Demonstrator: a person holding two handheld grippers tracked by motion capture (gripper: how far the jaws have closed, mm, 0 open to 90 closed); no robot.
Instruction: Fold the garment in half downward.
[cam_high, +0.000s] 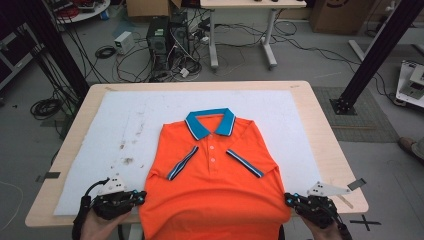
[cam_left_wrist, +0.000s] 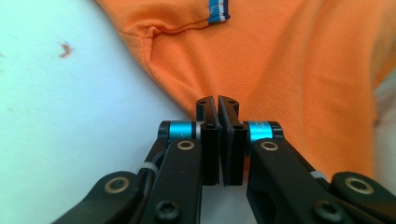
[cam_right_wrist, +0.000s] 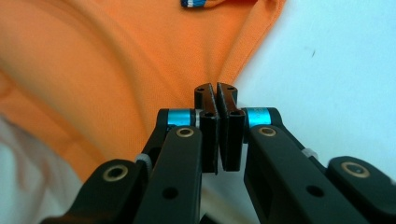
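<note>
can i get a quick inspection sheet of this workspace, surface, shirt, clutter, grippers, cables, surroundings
surface: wooden table under a white mat; brown stains on the mat's left part.
job's things: orange polo shirt lying face up, blue collar at the far end, sleeves folded in, hem hanging over the near edge.
clutter: nothing seen on the mat besides the shirt; strip of dark tape at the table's right edge.
grippers: left gripper and right gripper each at a side edge of the shirt, jaws shut; whether fabric is pinched cannot be told.
cables: one trails from the left gripper; loose cables on the floor.
surroundings: computer tower, second table, black frame posts.
</note>
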